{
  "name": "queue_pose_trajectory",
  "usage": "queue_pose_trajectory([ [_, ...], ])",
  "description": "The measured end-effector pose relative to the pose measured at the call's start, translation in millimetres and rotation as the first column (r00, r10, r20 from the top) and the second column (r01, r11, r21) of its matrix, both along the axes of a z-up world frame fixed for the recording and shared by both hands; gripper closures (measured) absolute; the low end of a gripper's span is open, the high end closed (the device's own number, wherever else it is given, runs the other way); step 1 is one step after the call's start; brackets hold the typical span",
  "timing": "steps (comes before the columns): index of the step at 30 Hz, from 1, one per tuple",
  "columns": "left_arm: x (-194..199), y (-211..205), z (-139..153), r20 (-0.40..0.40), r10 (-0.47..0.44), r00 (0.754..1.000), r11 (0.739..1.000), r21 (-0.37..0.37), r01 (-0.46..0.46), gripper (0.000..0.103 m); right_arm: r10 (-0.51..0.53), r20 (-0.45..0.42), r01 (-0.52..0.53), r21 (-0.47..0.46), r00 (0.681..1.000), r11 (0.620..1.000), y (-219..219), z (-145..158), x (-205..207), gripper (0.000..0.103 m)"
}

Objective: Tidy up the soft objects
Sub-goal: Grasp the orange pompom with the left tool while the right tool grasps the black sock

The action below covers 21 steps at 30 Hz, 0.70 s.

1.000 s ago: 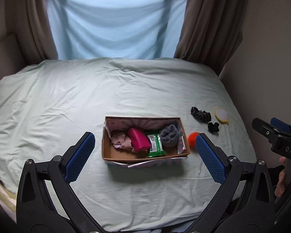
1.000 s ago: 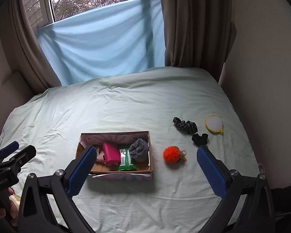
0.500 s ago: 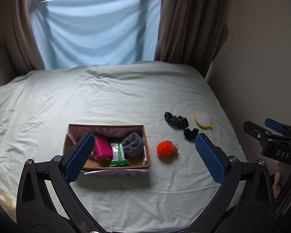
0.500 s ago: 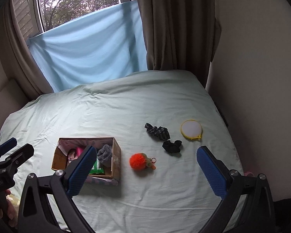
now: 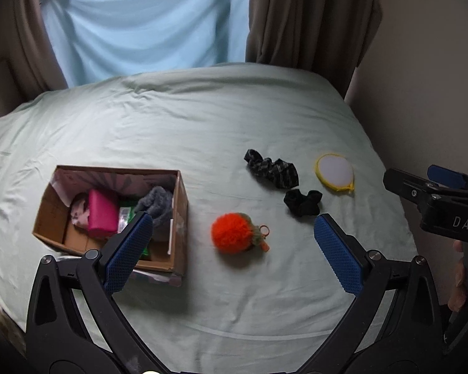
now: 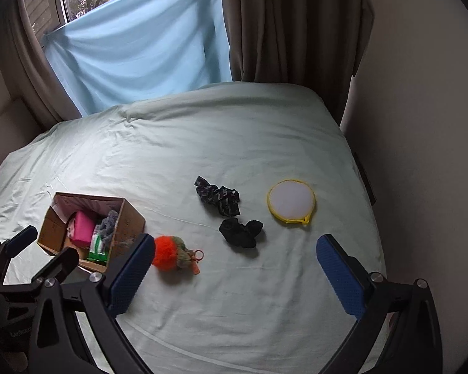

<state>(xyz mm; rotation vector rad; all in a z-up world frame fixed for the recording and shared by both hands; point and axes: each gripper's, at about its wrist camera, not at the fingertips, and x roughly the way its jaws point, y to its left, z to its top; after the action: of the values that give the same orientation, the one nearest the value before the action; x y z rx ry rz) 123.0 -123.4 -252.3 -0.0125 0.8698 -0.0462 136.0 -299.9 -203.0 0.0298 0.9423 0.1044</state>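
A cardboard box (image 5: 179, 218) (image 6: 131, 218) on the bed holds a pink pouch (image 5: 102, 215), a grey fluffy sock (image 5: 156, 201) and a green packet (image 6: 98, 246). To its right lie an orange pom-pom keychain (image 5: 232, 233) (image 6: 168, 252), a patterned black scrunchie (image 5: 271, 171) (image 6: 218, 196), a plain black scrunchie (image 5: 302, 202) (image 6: 241, 233) and a round yellow-rimmed pad (image 5: 335, 171) (image 6: 291, 201). My left gripper (image 5: 232, 249) is open and empty, hovering above the pom-pom. My right gripper (image 6: 234, 268) is open and empty above the plain black scrunchie.
The pale green bedsheet (image 5: 202, 118) covers the whole bed. A blue cloth (image 5: 140, 25) and brown curtains (image 5: 305, 15) hang at the far end. A wall (image 6: 421, 124) runs along the bed's right edge.
Both grippers have swung to the right, so the box has slid left in both views and the loose items now sit between the fingers. Both stay open.
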Motion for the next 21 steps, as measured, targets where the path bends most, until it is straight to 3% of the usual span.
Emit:
queue_pose_trajectory([
  [9,43,-38,-117,-0.059,-0.003,0.998,0.997,0.072,0.007,0.000,0.016,-0.042,-0.014,0.035,0.999,0.999,-18,-112,54,0.000],
  [13,59,-43,-164,-0.063,0.036,0.997,0.989,0.148,-0.027,0.001,0.009,-0.066,-0.008,0.016,0.998,1.000,-19,-160,70,0.000],
  [16,70,-42,-191,-0.085,0.045,0.995,0.988,0.153,-0.032,0.001,0.005,-0.092,-0.002,0.025,0.996,1.000,-19,-191,78,0.000],
  [21,79,-43,-212,-0.100,0.031,0.994,0.989,0.146,-0.016,0.002,0.019,-0.094,-0.018,0.010,0.995,1.000,-9,-216,85,0.005],
])
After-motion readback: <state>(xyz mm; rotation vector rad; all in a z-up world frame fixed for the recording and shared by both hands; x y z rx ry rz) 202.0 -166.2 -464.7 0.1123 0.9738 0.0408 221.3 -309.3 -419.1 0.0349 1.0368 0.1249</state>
